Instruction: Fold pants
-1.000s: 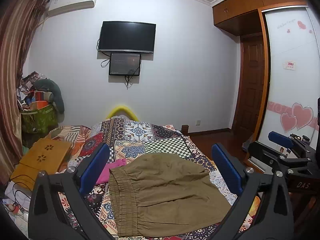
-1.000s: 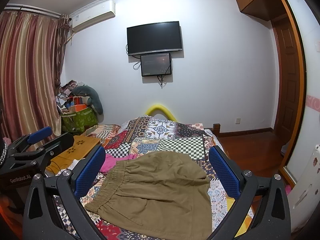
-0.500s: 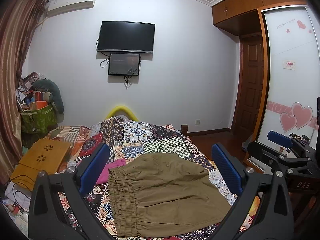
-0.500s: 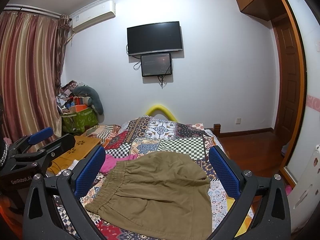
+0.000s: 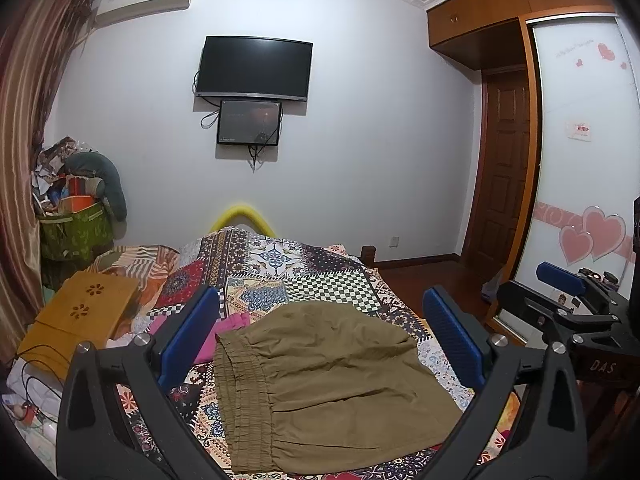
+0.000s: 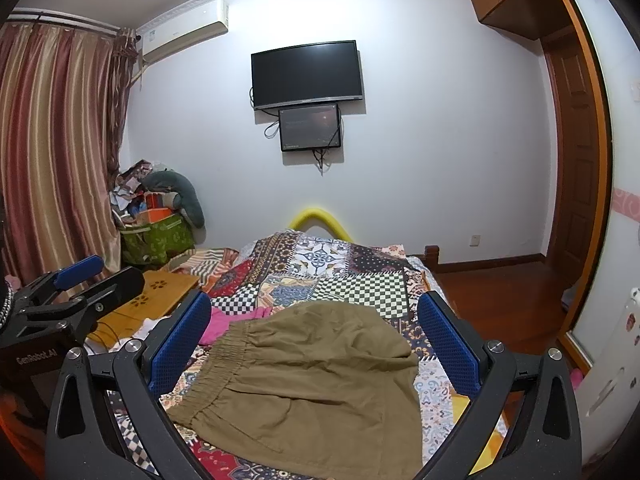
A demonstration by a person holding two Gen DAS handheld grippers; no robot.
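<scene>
A: What takes up most of the room?

B: A bed [image 5: 320, 272] under a patchwork quilt [image 6: 344, 276] of checks, florals and stripes, running away toward a pale wall. On that wall hangs a dark television [image 5: 254, 68] with a smaller screen [image 6: 310, 128] just beneath it.

A: And the pants?

B: The olive-brown pants [image 5: 320, 380] lie on the near end of the quilt, folded into a broad flat shape. The gathered elastic waistband [image 6: 216, 364] faces the left side of the bed, and the cloth rounds off toward the far end. Nothing touches them.

A: What about the two tools?

B: The left gripper [image 5: 320, 340] hangs above the near edge of the bed with its blue pads spread wide; the pants show in the gap between them. The right gripper [image 6: 316, 340] is held the same way, its pads far apart and empty, also framing the pants. Each gripper appears at the edge of the other's view, off to the side of the bed.

A: Anything smaller around?

B: A pink garment [image 5: 236, 324] pokes out from behind the waistband, lying on the quilt. To the left of the bed sits a wooden lap tray [image 6: 160, 296] with flower cut-outs. Farther back, a green bag [image 5: 74, 232] is stuffed with clutter beside striped curtains [image 6: 52, 152].
</scene>
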